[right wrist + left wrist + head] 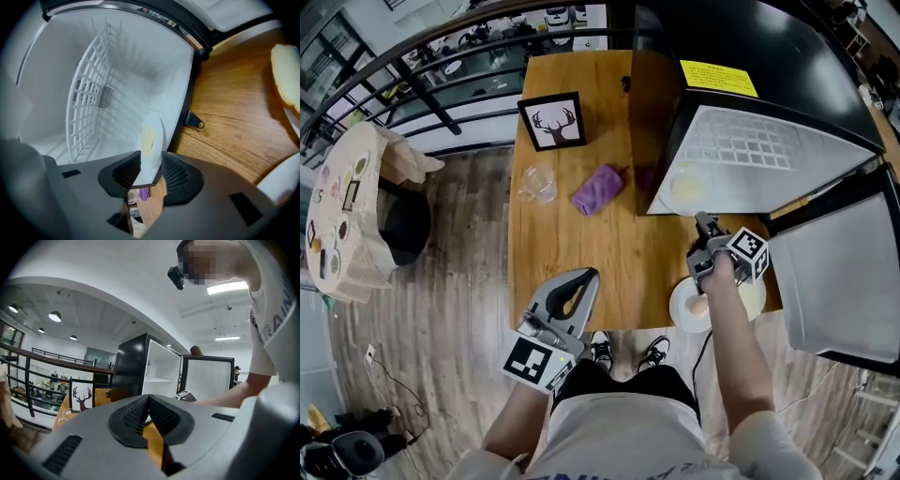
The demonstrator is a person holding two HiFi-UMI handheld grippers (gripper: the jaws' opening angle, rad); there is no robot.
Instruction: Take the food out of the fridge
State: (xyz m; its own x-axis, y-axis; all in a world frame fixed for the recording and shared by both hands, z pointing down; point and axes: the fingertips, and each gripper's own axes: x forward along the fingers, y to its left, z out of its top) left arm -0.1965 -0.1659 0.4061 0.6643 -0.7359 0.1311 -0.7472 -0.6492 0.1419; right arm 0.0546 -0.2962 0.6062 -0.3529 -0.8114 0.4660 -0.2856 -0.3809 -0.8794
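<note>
**Right gripper pinches the plate of food at the fridge mouth; left gripper waits**

Head view: The right gripper (pixel 703 225) reaches from the bench (pixel 581 244) into the open fridge (pixel 769 56). A white plate (pixel 685 185) with a pale yellow piece of food sits just ahead of its tips, on the fridge floor. Another plate with bread (pixel 686 305) lies on the bench under that gripper's wrist, which suggests 1 item is already out. The left gripper (pixel 584 277) hangs near the bench's front edge, well apart from the fridge, likely kept clear of the reach.

Left gripper view: The 2 jaws of the left gripper (pixel 148 401) are pressed together with nothing between them. It points across the bench toward the fridge (pixel 133 364) and does no work.

Right gripper view: The right gripper (pixel 151 165) has its jaws clamped on the near rim of the plate (pixel 151 138), so the food itself goes untouched. The plate looks tilted in this grip, so I judge the food could slide if it is drawn out fast. The wire shelf (pixel 89 93) stands beyond the plate, to the gripper's left. The bread (pixel 286 77) lies off to its right.
</note>
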